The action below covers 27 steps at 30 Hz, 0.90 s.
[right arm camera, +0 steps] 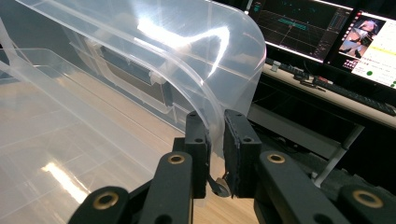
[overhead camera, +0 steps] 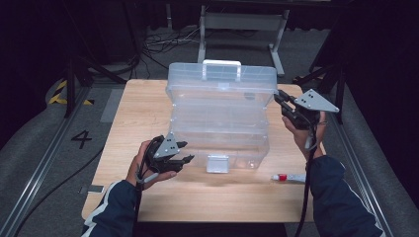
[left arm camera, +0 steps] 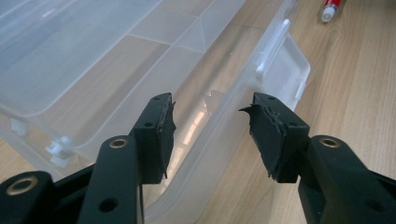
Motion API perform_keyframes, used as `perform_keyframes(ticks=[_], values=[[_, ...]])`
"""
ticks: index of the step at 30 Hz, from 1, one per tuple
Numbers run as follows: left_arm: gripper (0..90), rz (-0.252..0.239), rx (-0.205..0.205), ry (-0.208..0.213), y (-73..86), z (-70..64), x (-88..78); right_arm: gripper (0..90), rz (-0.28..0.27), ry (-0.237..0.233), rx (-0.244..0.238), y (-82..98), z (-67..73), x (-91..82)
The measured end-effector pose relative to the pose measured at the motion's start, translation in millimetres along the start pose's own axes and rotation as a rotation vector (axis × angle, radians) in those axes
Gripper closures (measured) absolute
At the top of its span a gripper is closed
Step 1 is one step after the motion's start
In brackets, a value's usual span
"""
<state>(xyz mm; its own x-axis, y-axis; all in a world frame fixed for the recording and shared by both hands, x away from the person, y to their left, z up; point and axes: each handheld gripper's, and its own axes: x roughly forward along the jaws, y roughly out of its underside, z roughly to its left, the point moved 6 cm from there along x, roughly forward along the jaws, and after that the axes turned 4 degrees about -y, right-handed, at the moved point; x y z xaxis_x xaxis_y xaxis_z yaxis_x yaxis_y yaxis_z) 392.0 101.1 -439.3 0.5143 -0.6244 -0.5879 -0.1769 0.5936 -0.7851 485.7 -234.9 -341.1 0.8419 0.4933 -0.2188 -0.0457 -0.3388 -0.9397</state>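
A clear plastic case (overhead camera: 220, 143) stands in the middle of the wooden table (overhead camera: 143, 113), its lid (overhead camera: 222, 81) raised upright with a white handle (overhead camera: 221, 64) on top. My right gripper (overhead camera: 279, 96) is at the lid's right edge. In the right gripper view it (right arm camera: 215, 116) is shut on the lid's curved rim (right arm camera: 224, 70). My left gripper (overhead camera: 184, 152) hovers at the case's front left corner. In the left gripper view its jaws (left arm camera: 212, 105) stand open, and the case's front wall (left arm camera: 219, 116) lies between them with no pad touching it. The tray compartments (left arm camera: 93, 70) look bare.
A white latch (overhead camera: 217, 164) hangs at the case's front. A small white marker with a red cap (overhead camera: 289, 177) lies on the table at the front right, also in the left gripper view (left arm camera: 329, 9). Beyond the table are a metal stand, cables and monitors (right arm camera: 327, 32).
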Motion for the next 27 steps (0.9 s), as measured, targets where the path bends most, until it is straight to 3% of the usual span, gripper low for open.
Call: perform_keyframes(ticks=[3,8,18,27], values=[[49.5,0.011,0.010,0.006,-1.0,-0.3,2.9,80.8,0.003,0.002,0.003,-1.1,-1.2,1.3],[47.8,0.032,0.018,0.030,-6.1,0.1,11.8,80.1,-0.012,-0.025,0.061,-2.2,-6.0,5.1],[48.7,0.134,0.067,0.083,-7.4,-2.9,25.8,81.4,-0.018,-0.010,0.061,-6.2,-11.3,13.3],[52.2,0.201,0.101,0.088,-2.4,-0.8,33.8,82.7,-0.030,0.006,0.039,-7.2,-16.2,19.9]])
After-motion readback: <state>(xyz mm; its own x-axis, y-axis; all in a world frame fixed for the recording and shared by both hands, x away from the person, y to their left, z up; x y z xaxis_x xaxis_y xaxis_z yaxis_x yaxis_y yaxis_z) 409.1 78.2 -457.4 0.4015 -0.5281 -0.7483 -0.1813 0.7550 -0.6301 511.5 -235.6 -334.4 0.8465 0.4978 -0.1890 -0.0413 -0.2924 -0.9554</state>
